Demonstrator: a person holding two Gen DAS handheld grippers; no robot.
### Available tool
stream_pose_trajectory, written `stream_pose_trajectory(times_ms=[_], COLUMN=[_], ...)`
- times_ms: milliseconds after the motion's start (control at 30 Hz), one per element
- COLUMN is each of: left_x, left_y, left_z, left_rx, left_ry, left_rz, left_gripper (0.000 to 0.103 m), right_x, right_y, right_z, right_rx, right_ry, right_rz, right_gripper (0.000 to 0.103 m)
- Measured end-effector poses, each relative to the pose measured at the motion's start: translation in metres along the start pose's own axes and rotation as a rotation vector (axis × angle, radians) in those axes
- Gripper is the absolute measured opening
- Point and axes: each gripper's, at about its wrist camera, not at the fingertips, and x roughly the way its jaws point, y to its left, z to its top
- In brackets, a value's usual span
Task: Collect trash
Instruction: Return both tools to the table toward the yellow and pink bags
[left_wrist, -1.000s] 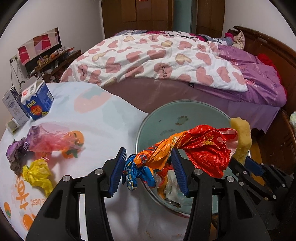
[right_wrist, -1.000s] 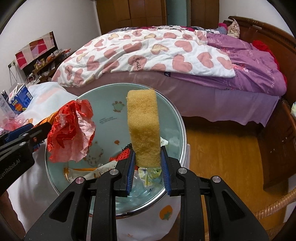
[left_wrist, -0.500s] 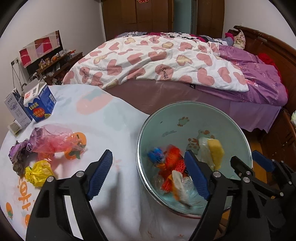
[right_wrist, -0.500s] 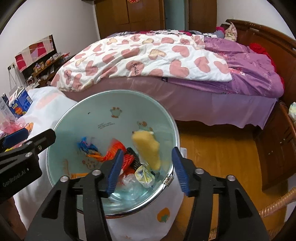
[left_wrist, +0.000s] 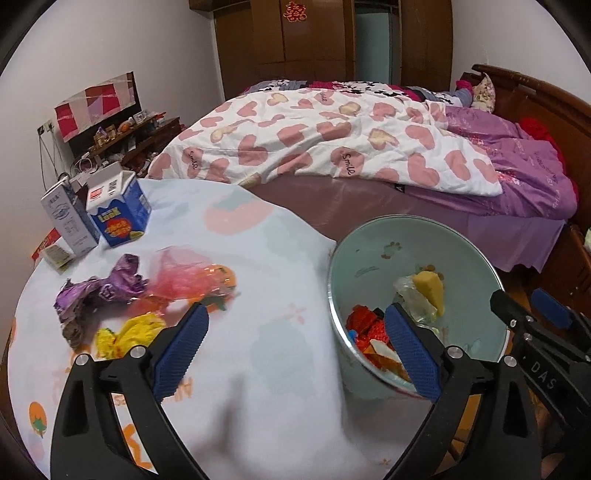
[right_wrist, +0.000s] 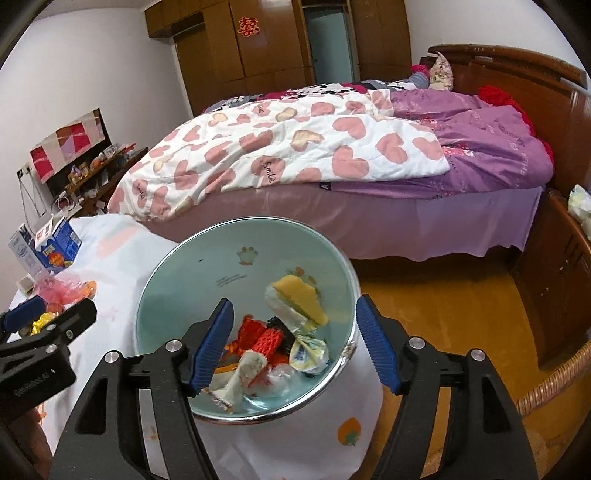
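Left tongs (left_wrist: 295, 349) released, over tablecloth (left_wrist: 280, 258) edge | right tongs (right_wrist: 295, 345) released, above bin (right_wrist: 207, 266)

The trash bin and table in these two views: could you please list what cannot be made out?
- Bin bottom, right wrist view: hidden by heaped wrappers and the right gripper.
- Purple wrapper, left wrist view: print too small to read.
- Flat box behind the cartons, left wrist view: cut off by the fisheye edge.

Both wrist views look down, close, sharing the bin (left_wrist: 413, 236) (right_wrist: 207, 266)
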Motion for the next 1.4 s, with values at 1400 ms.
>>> stream_pose_trajectory(times_ms=[1400], left_x=[-0.026], left_y=[0.257], left_z=[-0.091], left_rx=[-0.270], left_ry=[0.104], left_rz=[0.221], left_gripper=[0.097], right_x=[-0.003], right_y=[0.204], right_z=[-0.039], right_rx=[-0.164], right_ry=[0.106], right_rz=[0.281], right_gripper=[0.073])
